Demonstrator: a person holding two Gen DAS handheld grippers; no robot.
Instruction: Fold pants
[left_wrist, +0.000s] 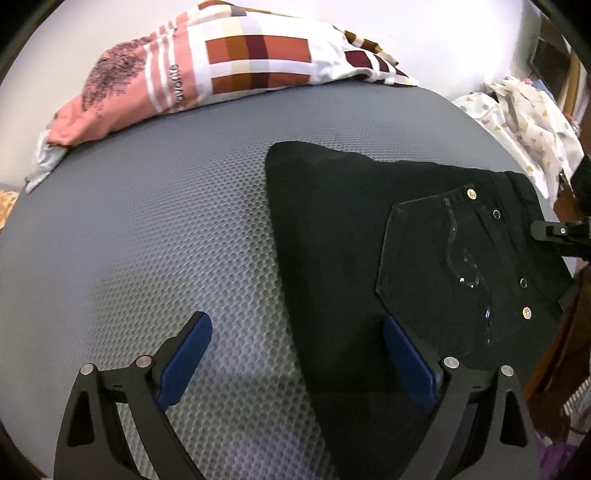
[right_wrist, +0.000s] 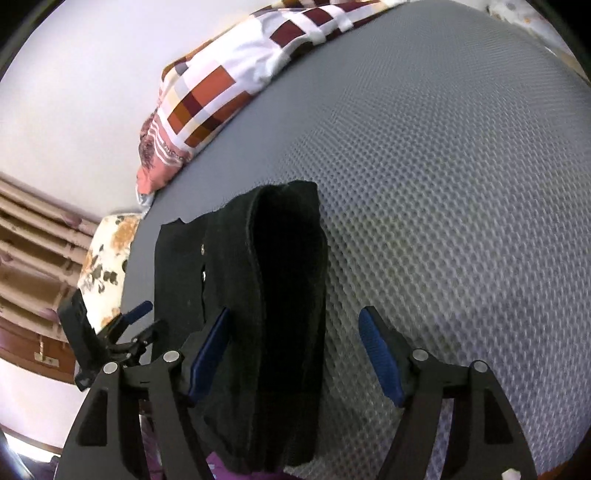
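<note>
Grey mat (left_wrist: 147, 240), jaws wide over black pants (left_wrist: 332, 240)

Checked pillow (left_wrist: 258, 59) at the far edge of a grey honeycomb mat (left_wrist: 147, 221)

Both views are evenly and fairly brightly lit by diffuse indoor light, with no hard-edged shadows. Strong fisheye distortion is seen: the grey textured mat (left_wrist: 147, 229) is bowed into a dome and a dark vignette rings each frame. The white wall (left_wrist: 443, 33) is rendered near overexposure. A soft shadow band is cast on the mat beside the black pants (left_wrist: 332, 240) in the left wrist view; little detail is resolved in the black fabric, apart from small glints on its rivets and pocket stitching. Slight motion blur is noted at the patterned pillow (right_wrist: 221, 85) and towards the edges of the right wrist view
</note>
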